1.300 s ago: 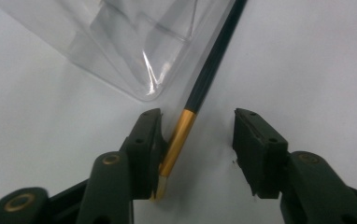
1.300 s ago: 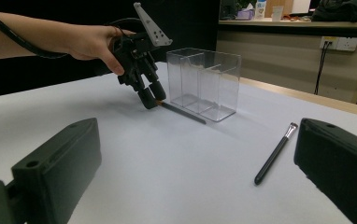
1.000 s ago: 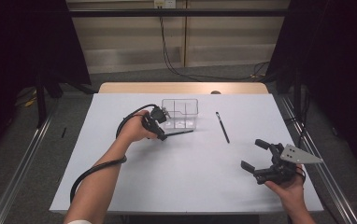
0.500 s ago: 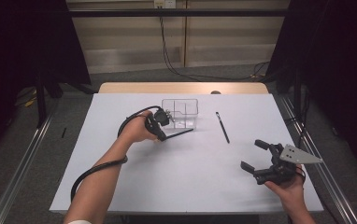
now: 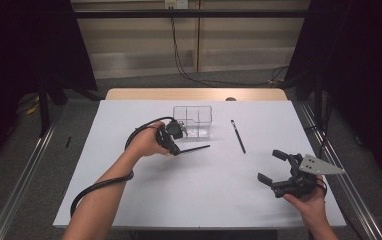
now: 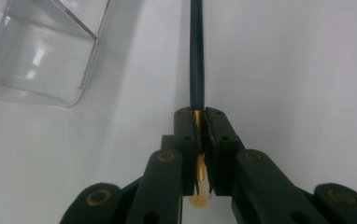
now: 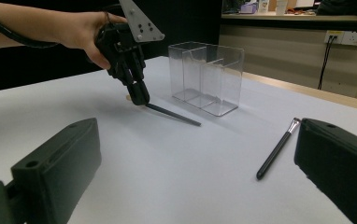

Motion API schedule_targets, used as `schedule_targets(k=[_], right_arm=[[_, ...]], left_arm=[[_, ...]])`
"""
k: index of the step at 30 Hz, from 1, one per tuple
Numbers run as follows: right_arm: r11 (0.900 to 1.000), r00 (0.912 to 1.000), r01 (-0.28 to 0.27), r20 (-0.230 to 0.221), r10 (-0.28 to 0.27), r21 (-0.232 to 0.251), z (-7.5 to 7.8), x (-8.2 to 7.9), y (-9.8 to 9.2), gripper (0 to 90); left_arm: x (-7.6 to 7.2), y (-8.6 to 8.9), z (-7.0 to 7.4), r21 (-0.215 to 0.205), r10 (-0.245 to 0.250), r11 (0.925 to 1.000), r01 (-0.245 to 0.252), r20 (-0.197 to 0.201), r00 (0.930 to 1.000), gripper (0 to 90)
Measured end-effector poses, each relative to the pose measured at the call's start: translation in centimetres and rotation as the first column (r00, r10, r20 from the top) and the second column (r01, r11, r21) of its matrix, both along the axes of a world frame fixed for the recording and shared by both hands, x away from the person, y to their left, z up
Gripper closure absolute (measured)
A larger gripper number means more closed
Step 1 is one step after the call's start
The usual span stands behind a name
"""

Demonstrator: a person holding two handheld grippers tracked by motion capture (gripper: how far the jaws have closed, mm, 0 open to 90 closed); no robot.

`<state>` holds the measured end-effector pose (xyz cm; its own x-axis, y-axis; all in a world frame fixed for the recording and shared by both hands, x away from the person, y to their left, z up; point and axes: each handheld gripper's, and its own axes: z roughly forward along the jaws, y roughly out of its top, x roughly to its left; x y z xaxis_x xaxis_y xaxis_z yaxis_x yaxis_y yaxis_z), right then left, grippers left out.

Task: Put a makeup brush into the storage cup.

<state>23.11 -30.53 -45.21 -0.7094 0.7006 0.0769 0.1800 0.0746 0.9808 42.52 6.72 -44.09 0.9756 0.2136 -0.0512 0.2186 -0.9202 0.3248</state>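
Observation:
My left gripper (image 5: pixel 175 148) is shut on the gold-ferruled end of a thin dark-handled brush (image 5: pixel 197 148), just in front of a clear plastic organizer (image 5: pixel 193 120). In the left gripper view the jaws of my left gripper (image 6: pixel 201 114) pinch the ferrule, and the handle of the brush (image 6: pixel 196 56) runs straight away over the white table. In the right gripper view the brush (image 7: pixel 172 114) slopes down from the left gripper (image 7: pixel 138 98) until its far end touches the table. My right gripper (image 5: pixel 267 165) stands open near the front right, holding nothing.
A second black brush (image 5: pixel 238 136) lies loose on the table (image 5: pixel 144 200) to the right of the organizer, between the two hands. The same second brush (image 7: pixel 277 149) lies close to the right gripper's jaw. The left gripper's cable (image 5: pixel 99 187) trails along the forearm.

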Motion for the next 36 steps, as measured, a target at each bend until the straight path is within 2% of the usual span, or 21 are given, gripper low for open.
schedule_targets(k=[3, 6, 7, 10, 11, 12, 13, 14, 17, 18, 20, 21, 23, 24, 25, 27, 28, 29, 32, 34, 36], right_arm=[[1.000, 1.0000, 0.001, 0.000, -0.001, -0.002, 0.0, 0.0, 0.0, 0.1], [1.000, 1.0000, 0.001, -0.005, -0.001, -0.005, 0.0, 0.1, 0.0, 0.1], [1.000, 1.0000, 0.000, -0.006, 0.000, -0.003, -0.1, 0.1, 0.0, 0.0], [1.000, 1.0000, 0.001, -0.003, -0.001, -0.005, 0.0, 0.2, 0.0, 0.1], [1.000, 1.0000, 0.001, -0.005, -0.001, -0.004, 0.0, 0.2, 0.1, 0.0], [1.000, 1.0000, 0.000, -0.005, 0.000, -0.005, 0.0, 0.2, 0.1, 0.0], [1.000, 1.0000, 0.000, -0.007, 0.000, -0.006, 0.0, 0.2, 0.1, 0.1], [1.000, 1.0000, -0.003, -0.005, 0.003, -0.007, -0.1, 0.2, 0.1, 0.1], [1.000, 1.0000, -0.005, -0.003, 0.005, -0.009, -0.1, 0.2, 0.1, 0.0], [1.000, 1.0000, -0.004, -0.003, 0.004, -0.010, -0.1, 0.2, 0.1, 0.0], [1.000, 1.0000, -0.003, -0.004, 0.003, -0.010, -0.1, 0.2, 0.1, 0.0], [1.000, 1.0000, -0.001, -0.007, 0.000, -0.008, -0.1, 0.2, 0.1, 0.0], [1.000, 1.0000, 0.000, -0.006, 0.000, -0.008, -0.1, 0.2, 0.0, 0.0], [1.000, 1.0000, 0.000, -0.006, 0.000, -0.008, -0.1, 0.2, 0.0, 0.1], [1.000, 1.0000, 0.001, -0.006, -0.001, -0.009, -0.1, 0.2, 0.0, 0.1], [1.000, 1.0000, 0.000, -0.009, 0.000, -0.009, -0.1, 0.2, 0.1, 0.1], [1.000, 1.0000, -0.001, -0.009, 0.001, -0.009, -0.1, 0.2, 0.1, 0.0], [1.000, 1.0000, -0.003, -0.008, 0.003, -0.012, -0.1, 0.2, 0.1, 0.0], [1.000, 1.0000, -0.003, -0.005, 0.003, -0.018, -0.1, 0.2, 0.2, 0.0], [1.000, 1.0000, -0.005, -0.007, 0.005, -0.017, -0.2, 0.2, 0.2, 0.0], [1.000, 1.0000, -0.004, -0.008, 0.003, -0.018, -0.2, 0.2, 0.2, 0.0]], left_arm=[[-0.5, 0.0, 0.5, -0.016, -0.001, 0.9999, 0.001, 0.018, 0.9998, 84.4], [-1.0, 0.0, 0.9, -0.022, -0.017, 0.9996, 0.017, 0.017, 0.9997, 84.5], [-1.1, 0.0, 1.0, -0.016, -0.029, 0.9994, 0.029, 0.007, 0.9996, 84.5], [-1.5, -0.1, 0.9, -0.025, -0.023, 0.9994, 0.023, 0.006, 0.9997, 84.5], [-1.5, -0.1, 0.8, -0.019, -0.038, 0.9991, 0.037, -0.014, 0.9992, 84.4], [-1.6, -0.1, 0.6, -0.023, -0.027, 0.9994, 0.027, -0.020, 0.9994, 84.4], [-1.5, -0.1, 0.5, -0.010, -0.038, 0.9992, 0.038, -0.019, 0.9991, 84.3], [-1.5, 0.0, 0.1, -0.007, -0.032, 0.9995, 0.032, -0.010, 0.9994, 84.3], [-1.2, 0.3, -0.5, -0.002, -0.008, 1.0000, 0.008, -0.029, 0.9996, 84.1], [-1.1, 0.4, -0.8, -0.015, 0.018, 0.9997, -0.019, -0.018, 0.9997, 84.0], [-1.0, 0.4, -1.0, -0.006, 0.018, 0.9998, -0.019, -0.029, 0.9994, 83.4], [-1.0, 0.4, -1.1, -0.016, 0.038, 0.9991, -0.039, -0.034, 0.9987, 83.3], [-0.8, 0.3, -1.0, -0.001, 0.011, 0.9999, -0.011, -0.042, 0.9991, 82.0], [-1.0, 0.1, -1.0, -0.003, 0.025, 0.9997, -0.025, -0.050, 0.9984, 79.9], [-1.0, 0.0, -1.0, 0.012, 0.019, 0.9998, -0.019, -0.041, 0.9990, 79.4], [-1.2, -0.4, -0.9, 0.052, -0.023, 0.9983, 0.024, -0.014, 0.9996, 79.4], [-1.3, -0.6, -0.9, 0.054, -0.007, 0.9985, 0.008, -0.019, 0.9998, 81.0], [-1.3, -0.6, -0.9, 0.064, -0.016, 0.9978, 0.017, -0.016, 0.9997, 83.8], [-1.4, -0.4, -0.9, 0.051, -0.019, 0.9985, 0.020, -0.006, 0.9998, 84.3], [-1.6, -0.2, -1.0, 0.021, 0.004, 0.9998, -0.003, -0.008, 1.0000, 84.4], [-1.6, -0.1, -0.8, 0.027, 0.000, 0.9996, 0.000, -0.011, 0.9999, 84.4]])
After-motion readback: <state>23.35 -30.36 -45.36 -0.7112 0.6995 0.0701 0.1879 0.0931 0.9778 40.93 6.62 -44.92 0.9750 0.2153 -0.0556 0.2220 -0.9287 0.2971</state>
